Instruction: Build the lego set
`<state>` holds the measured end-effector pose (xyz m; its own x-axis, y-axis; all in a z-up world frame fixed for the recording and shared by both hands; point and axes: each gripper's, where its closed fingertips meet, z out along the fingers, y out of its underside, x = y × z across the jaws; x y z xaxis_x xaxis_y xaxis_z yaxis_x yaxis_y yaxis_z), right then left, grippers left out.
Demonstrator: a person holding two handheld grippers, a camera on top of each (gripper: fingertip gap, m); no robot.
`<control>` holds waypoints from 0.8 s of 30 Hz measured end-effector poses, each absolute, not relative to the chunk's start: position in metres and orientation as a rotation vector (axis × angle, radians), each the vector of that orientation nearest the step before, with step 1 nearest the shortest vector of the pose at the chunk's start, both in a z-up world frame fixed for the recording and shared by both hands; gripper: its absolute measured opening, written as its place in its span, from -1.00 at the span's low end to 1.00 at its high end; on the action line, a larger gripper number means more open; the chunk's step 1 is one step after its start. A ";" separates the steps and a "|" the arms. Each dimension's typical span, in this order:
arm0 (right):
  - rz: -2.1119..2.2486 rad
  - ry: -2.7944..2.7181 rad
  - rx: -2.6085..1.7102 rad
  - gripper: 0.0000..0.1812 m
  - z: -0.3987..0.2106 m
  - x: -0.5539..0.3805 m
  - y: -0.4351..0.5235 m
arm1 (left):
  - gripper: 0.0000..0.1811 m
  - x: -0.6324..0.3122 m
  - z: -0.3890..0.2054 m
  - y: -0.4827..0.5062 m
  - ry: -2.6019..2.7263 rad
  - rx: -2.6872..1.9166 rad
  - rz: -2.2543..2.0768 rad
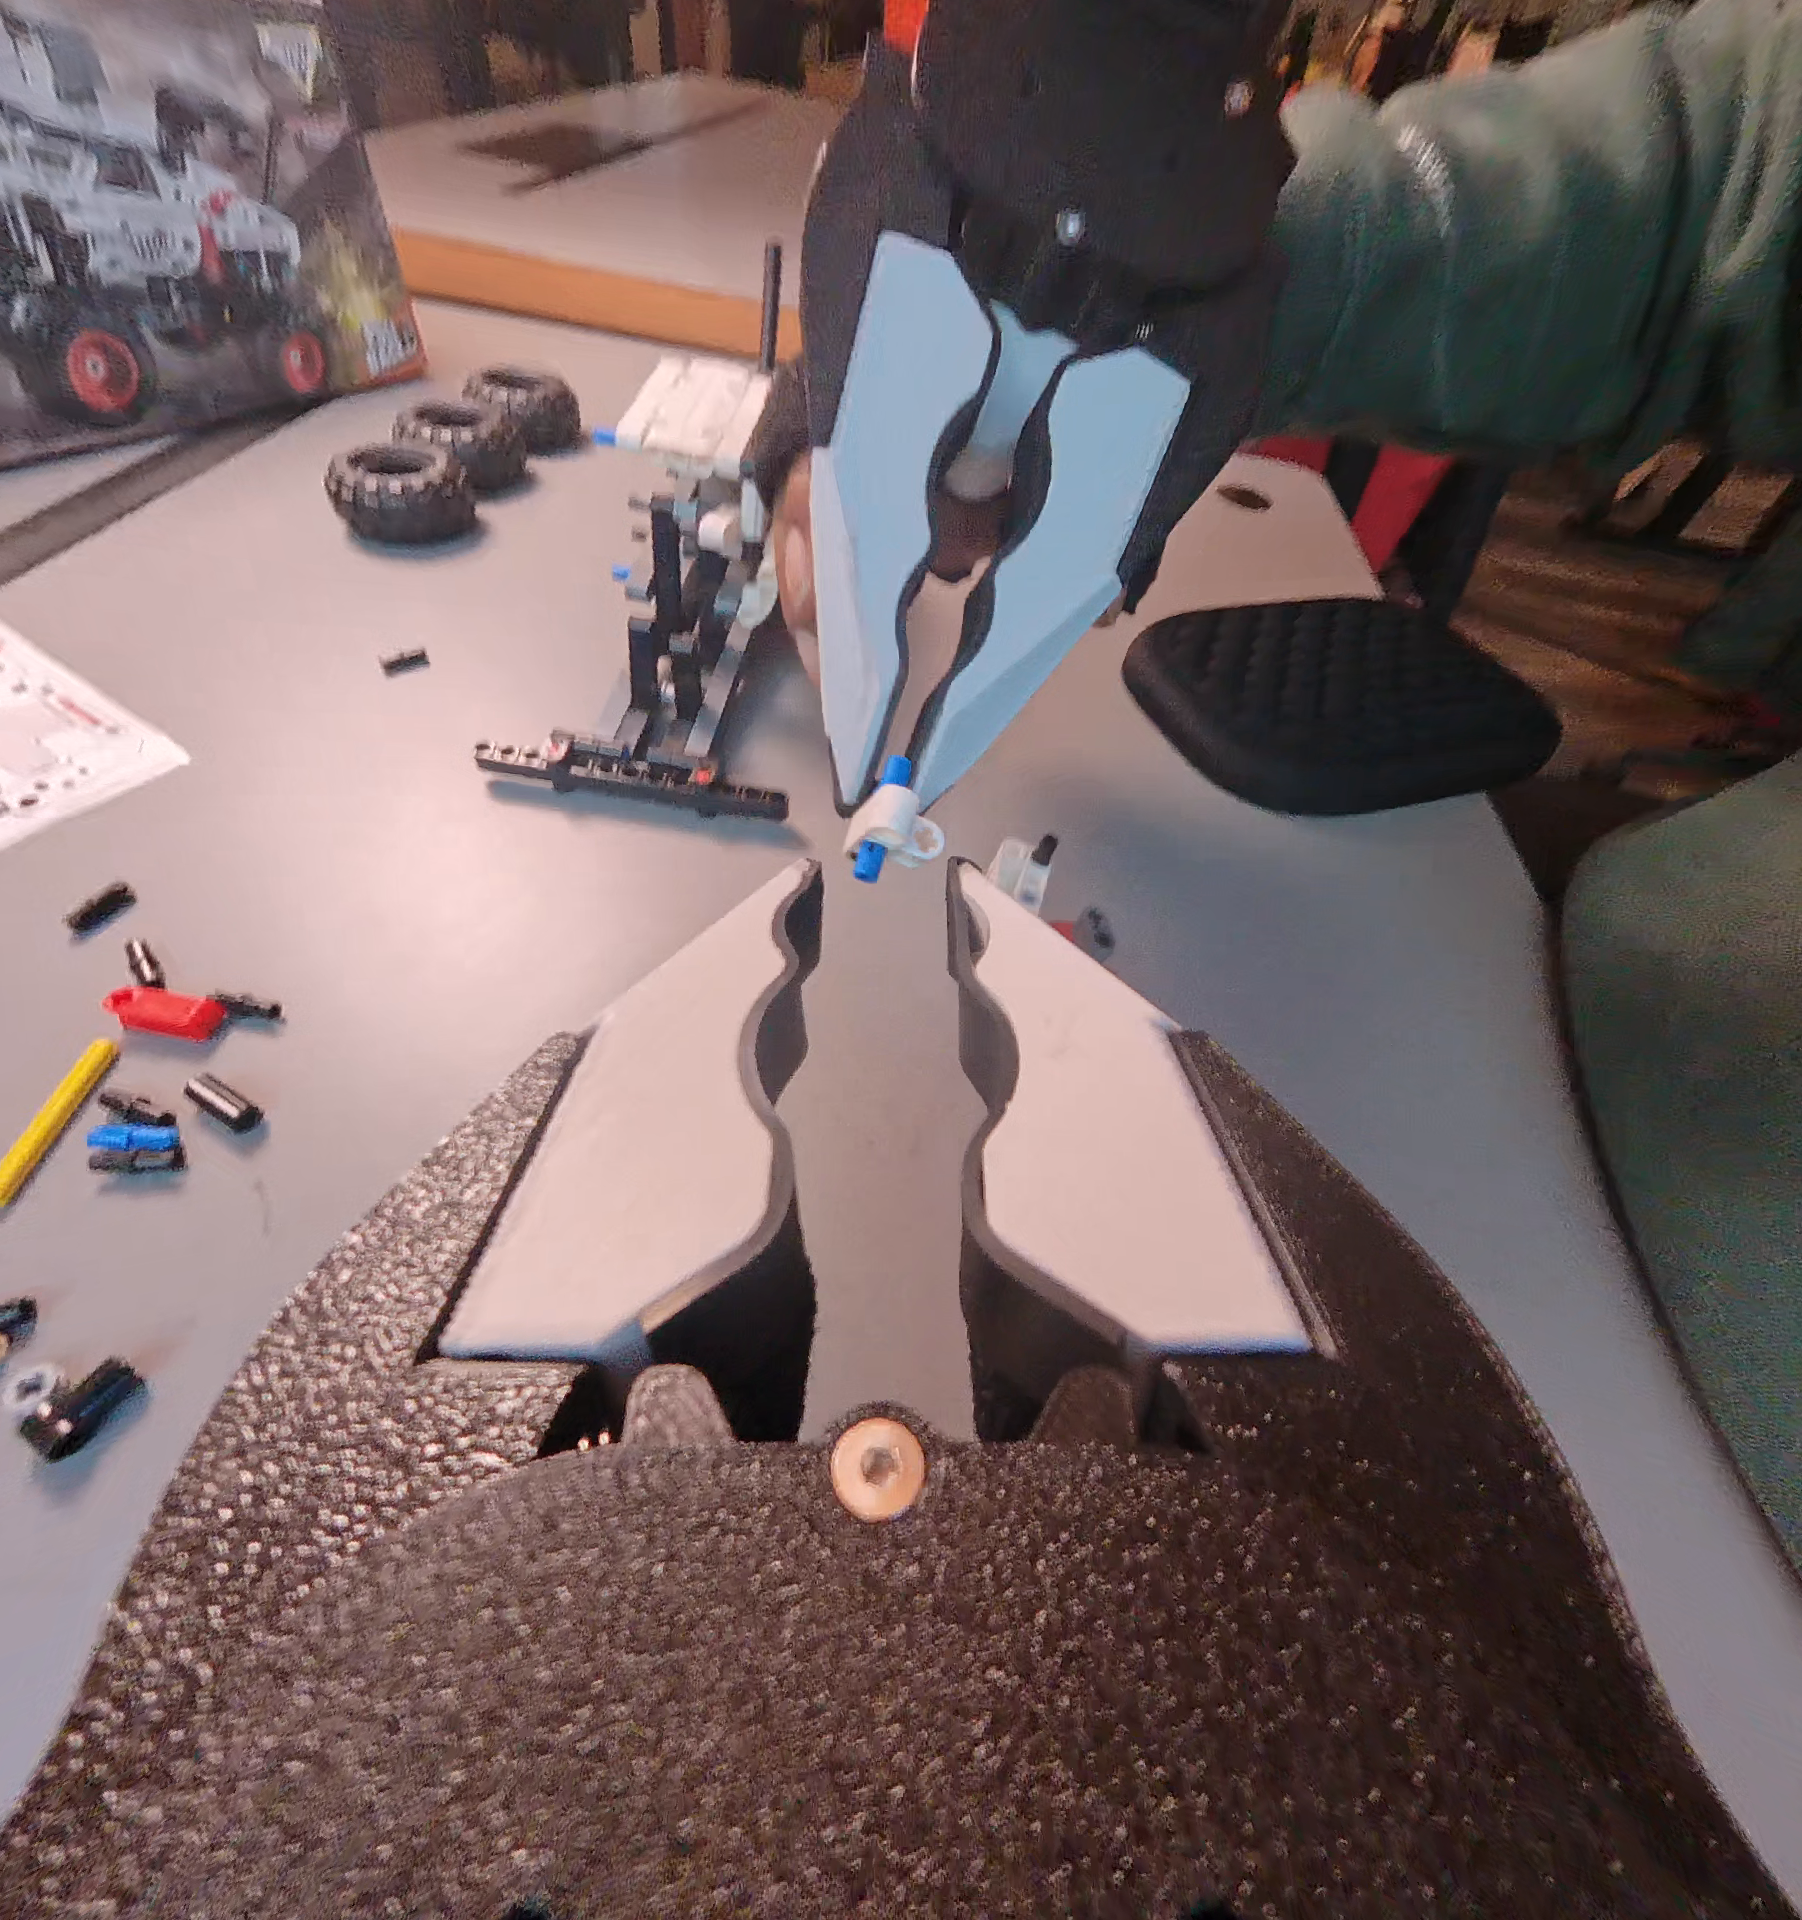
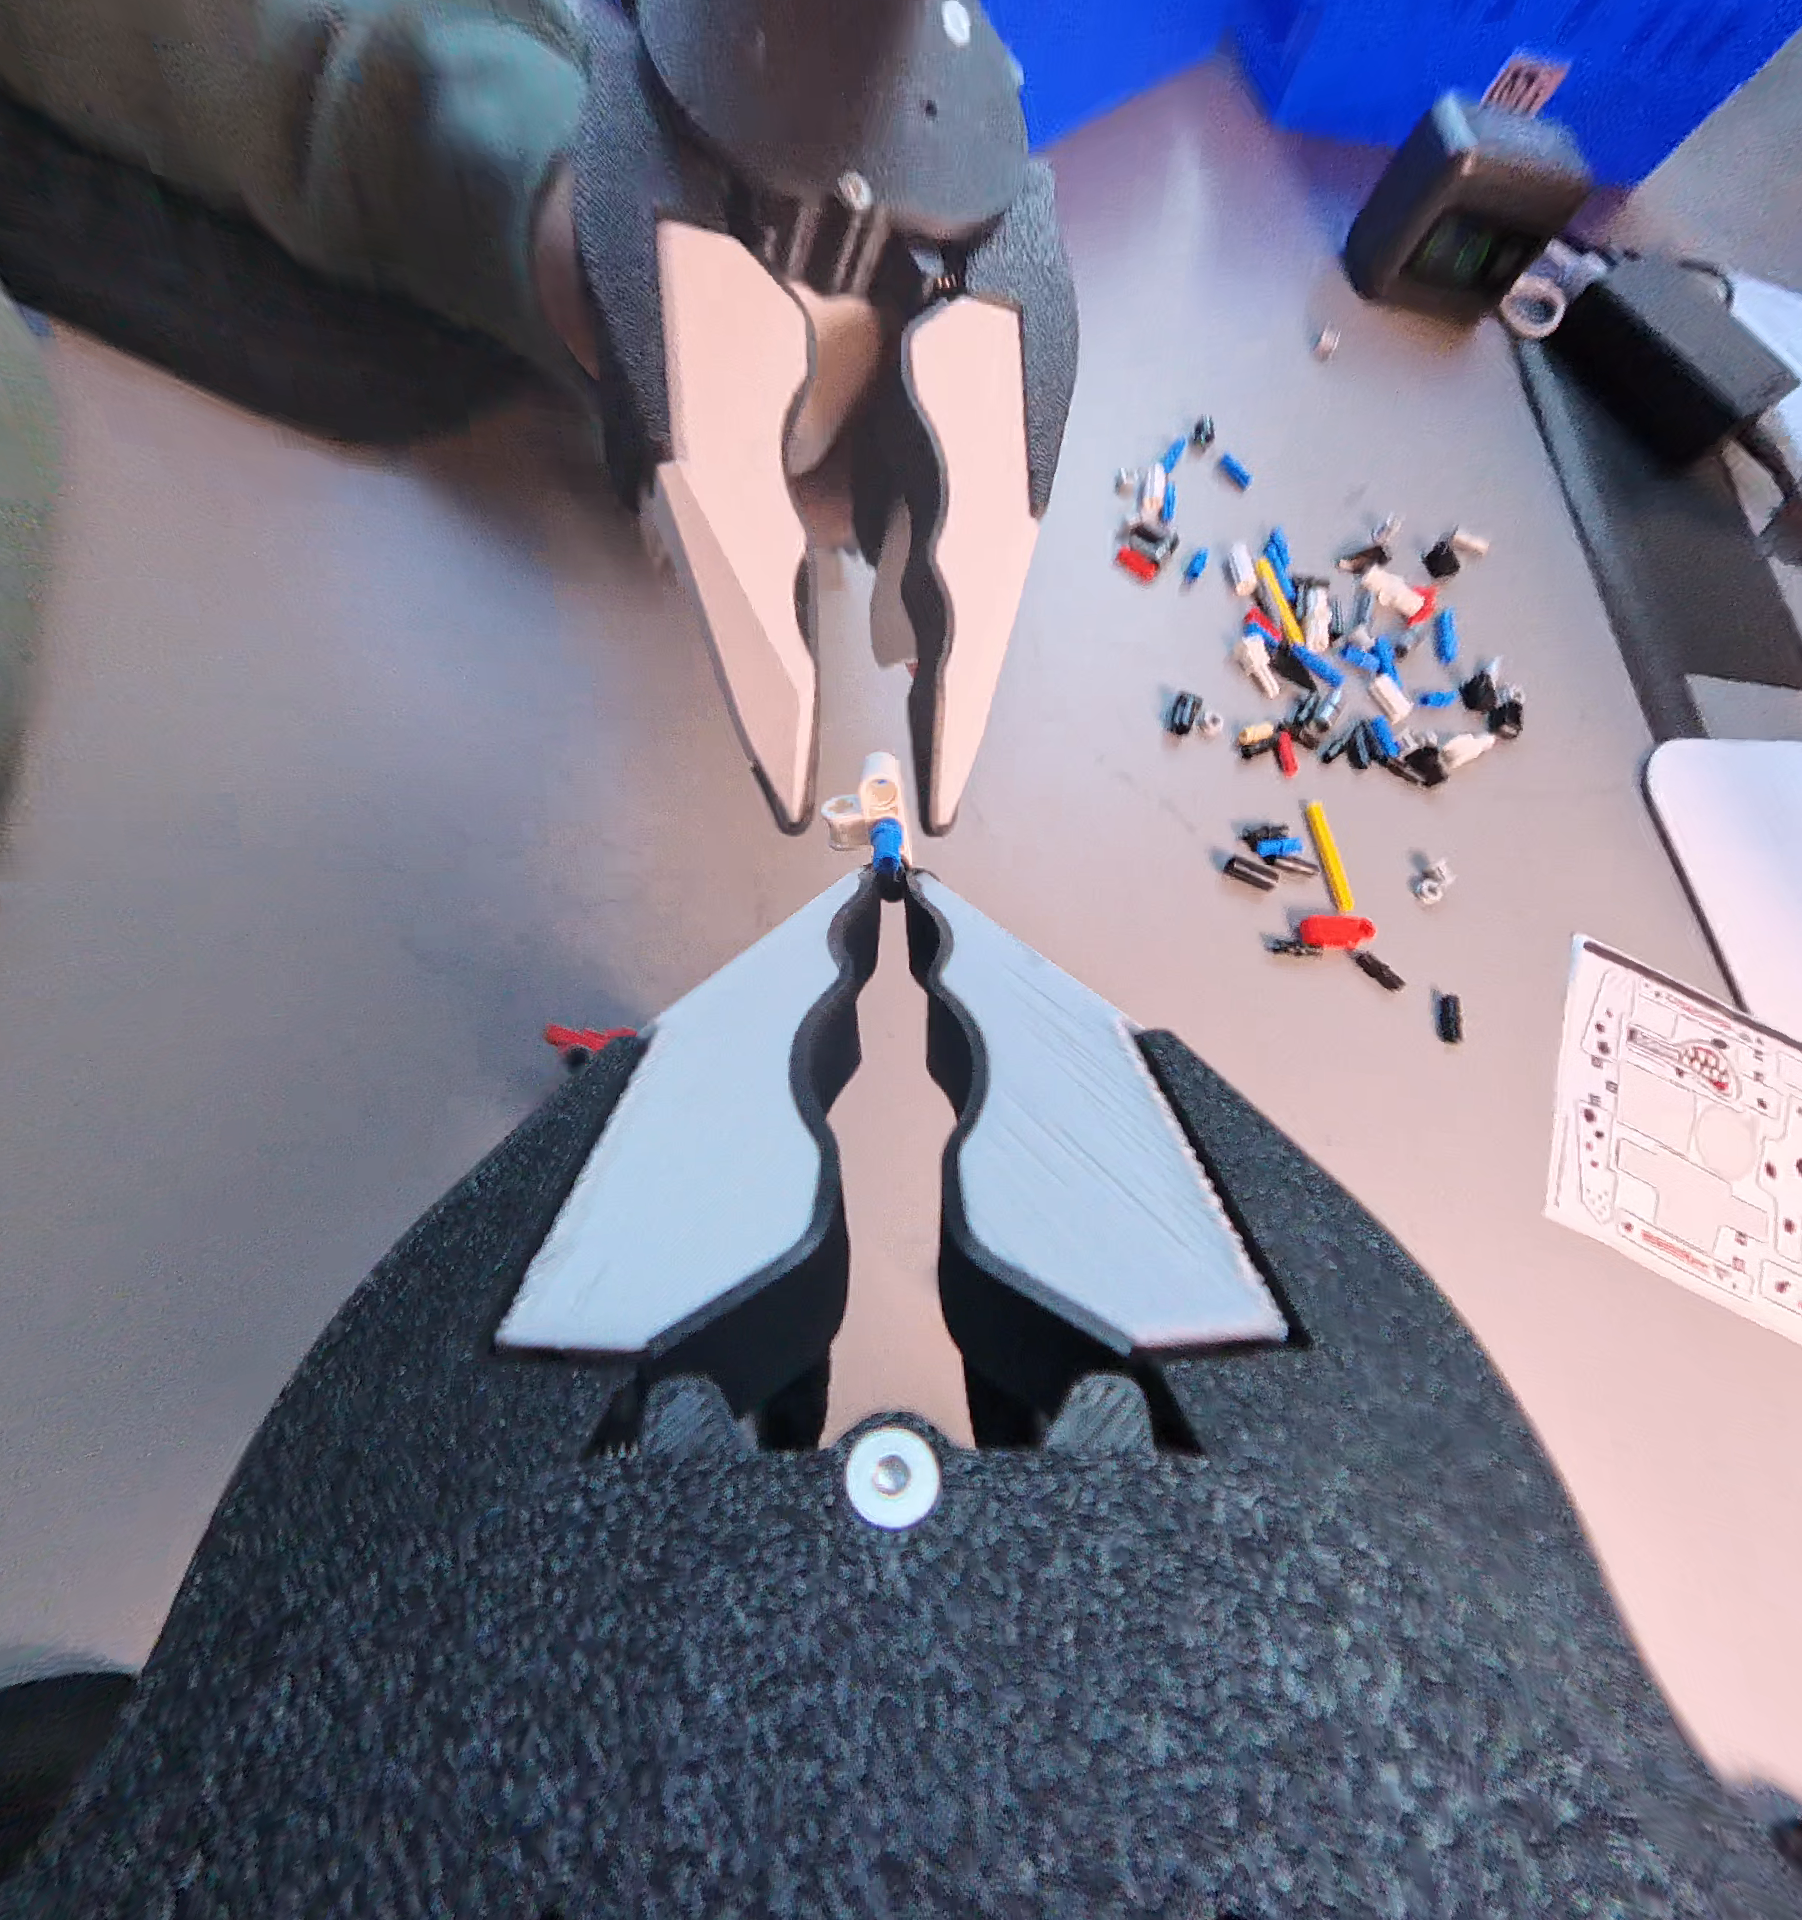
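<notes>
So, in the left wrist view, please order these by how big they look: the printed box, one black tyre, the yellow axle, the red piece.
Largest to smallest:
1. Printed cardboard box
2. Black rubber tyre
3. Thin yellow plastic axle, which lies nearer the camera, so its place against the tyre is unsure
4. Small red plastic piece

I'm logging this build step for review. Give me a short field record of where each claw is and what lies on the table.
right claw: shut on blue pin, which sits in a white connector
left claw: open, empty, tips just short of the connector
chassis: partly built, standing on the grey table, ungripped
tyres: three black ones in a row near the box
loose parts: scattered pile
sticker sheet: flat near the pile
</notes>
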<state>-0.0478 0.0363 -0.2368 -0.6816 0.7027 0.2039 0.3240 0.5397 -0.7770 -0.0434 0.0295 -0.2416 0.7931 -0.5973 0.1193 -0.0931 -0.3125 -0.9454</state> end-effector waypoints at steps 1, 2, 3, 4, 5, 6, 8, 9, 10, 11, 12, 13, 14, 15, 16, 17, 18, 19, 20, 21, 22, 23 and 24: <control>1.047 -2.257 -0.834 -0.95 -0.232 -0.043 0.033 | -0.73 -0.040 -0.233 0.028 0.532 -1.799 -0.571; 1.080 -2.225 -0.837 -0.95 -0.226 -0.040 0.030 | -0.73 -0.037 -0.227 0.026 0.544 -1.771 -0.582; 1.104 -2.203 -0.841 -0.95 -0.223 -0.037 0.028 | -0.73 -0.034 -0.224 0.024 0.559 -1.751 -0.580; 1.129 -2.184 -0.843 -0.95 -0.220 -0.034 0.025 | -0.74 -0.031 -0.222 0.023 0.580 -1.736 -0.575; 1.153 -2.171 -0.844 -0.95 -0.218 -0.032 0.022 | -0.75 -0.026 -0.220 0.021 0.605 -1.723 -0.576; 1.166 -2.174 -0.847 -0.95 -0.218 -0.029 0.019 | -0.75 -0.021 -0.219 0.018 0.625 -1.711 -0.585; 1.171 -2.174 -0.840 -0.95 -0.220 -0.026 0.015 | -0.80 -0.014 -0.216 0.014 0.653 -1.694 -0.600; 1.166 -2.169 -0.850 -0.95 -0.221 -0.026 0.016 | -0.80 -0.013 -0.217 0.014 0.658 -1.699 -0.590; 1.164 -2.159 -0.863 -0.95 -0.221 -0.027 0.016 | -0.80 -0.013 -0.218 0.015 0.650 -1.711 -0.582; 1.165 -2.139 -0.876 -0.95 -0.221 -0.029 0.018 | -0.80 -0.015 -0.218 0.016 0.628 -1.719 -0.585; 1.163 -2.103 -0.886 -0.95 -0.218 -0.031 0.019 | -0.81 -0.016 -0.216 0.017 0.594 -1.720 -0.602; 1.152 -2.058 -0.890 -0.94 -0.214 -0.033 0.022 | -0.81 -0.019 -0.213 0.018 0.545 -1.715 -0.635; 1.126 -2.016 -0.881 -0.84 -0.211 -0.035 0.025 | -0.81 -0.022 -0.208 0.019 0.485 -1.700 -0.692; 1.087 -1.979 -0.872 -0.73 -0.209 -0.037 0.027 | -0.81 -0.026 -0.203 0.020 0.414 -1.677 -0.758; 1.053 -1.935 -0.863 -0.65 -0.206 -0.038 0.029 | -0.81 -0.031 -0.197 0.022 0.336 -1.652 -0.821; 1.026 -1.885 -0.849 -0.59 -0.201 -0.040 0.028 | -0.81 -0.035 -0.193 0.023 0.264 -1.628 -0.886; 0.995 -1.836 -0.827 -0.57 -0.197 -0.041 0.026 | -0.81 -0.038 -0.190 0.023 0.204 -1.602 -0.955; 0.951 -1.787 -0.801 -0.55 -0.194 -0.044 0.024 | -0.81 -0.039 -0.186 0.024 0.148 -1.572 -1.023; 0.905 -1.740 -0.775 -0.53 -0.190 -0.047 0.022 | -0.81 -0.039 -0.184 0.024 0.102 -1.546 -1.081; 0.860 -1.700 -0.755 -0.53 -0.188 -0.051 0.020 | -0.81 -0.038 -0.182 0.025 0.067 -1.530 -1.129; 0.829 -1.679 -0.730 -0.54 -0.186 -0.054 0.016 | -0.81 -0.036 -0.182 0.026 0.043 -1.519 -1.169; 0.789 -1.669 -0.716 -0.57 -0.187 -0.058 0.015 | -0.81 -0.034 -0.181 0.026 0.031 -1.505 -1.204; 0.735 -1.662 -0.713 -0.63 -0.189 -0.062 0.018 | -0.82 -0.032 -0.182 0.026 0.018 -1.499 -1.224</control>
<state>-0.0617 0.0178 -0.1886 -0.1896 0.7762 0.6013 0.0771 0.6222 -0.7790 -0.0318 0.0258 -0.1817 0.4573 -0.6008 0.6557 0.5813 -0.3561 -0.7316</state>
